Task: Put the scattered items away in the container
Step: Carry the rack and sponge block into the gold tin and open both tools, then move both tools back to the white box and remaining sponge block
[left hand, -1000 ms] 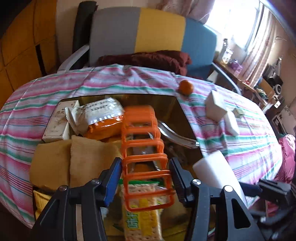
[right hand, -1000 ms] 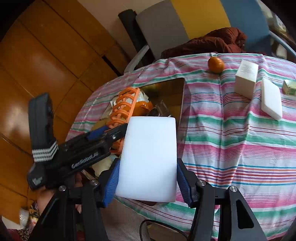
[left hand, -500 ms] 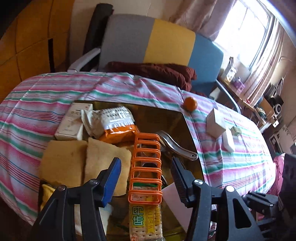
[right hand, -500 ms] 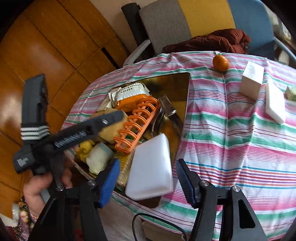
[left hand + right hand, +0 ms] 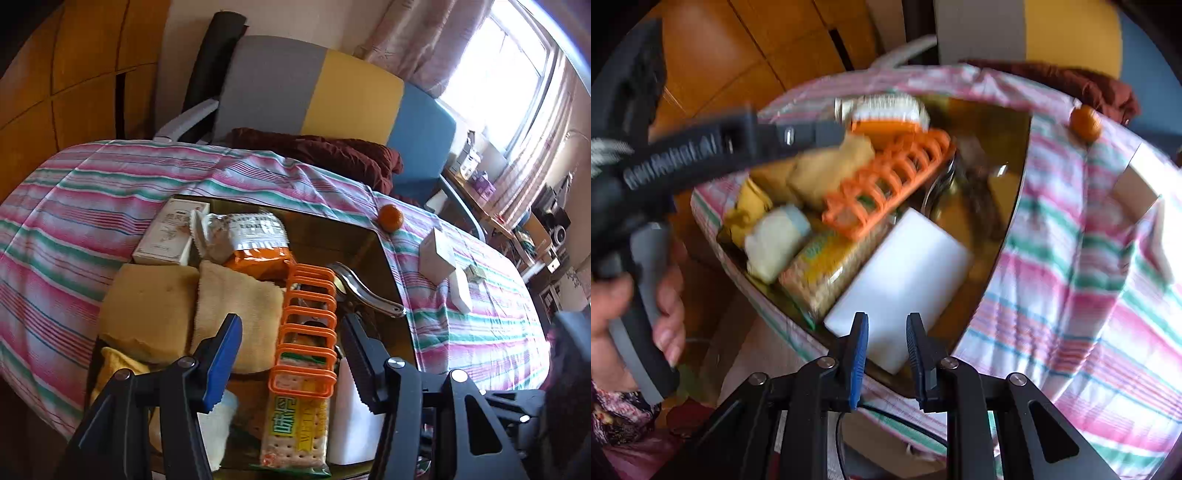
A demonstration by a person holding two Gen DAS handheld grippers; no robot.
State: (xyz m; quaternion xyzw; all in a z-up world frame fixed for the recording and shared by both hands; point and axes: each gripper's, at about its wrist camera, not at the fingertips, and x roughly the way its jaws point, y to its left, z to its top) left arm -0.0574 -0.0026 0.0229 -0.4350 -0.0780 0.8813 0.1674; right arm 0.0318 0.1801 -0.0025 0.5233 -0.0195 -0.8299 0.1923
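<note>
Risk: white sponge block (image 5: 901,273) propped at tray (image 5: 1015,206) rim, six o'clock, could tip out. Right hand-held gripper (image 5: 886,354) narrow, empty; left hand-held gripper (image 5: 291,354) wide, empty.

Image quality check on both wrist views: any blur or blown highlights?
Left wrist: sharp on the orange rack, but the window is blown out. Right wrist: motion-smeared across the container and striped cloth; its own fingers stay crisp.
</note>
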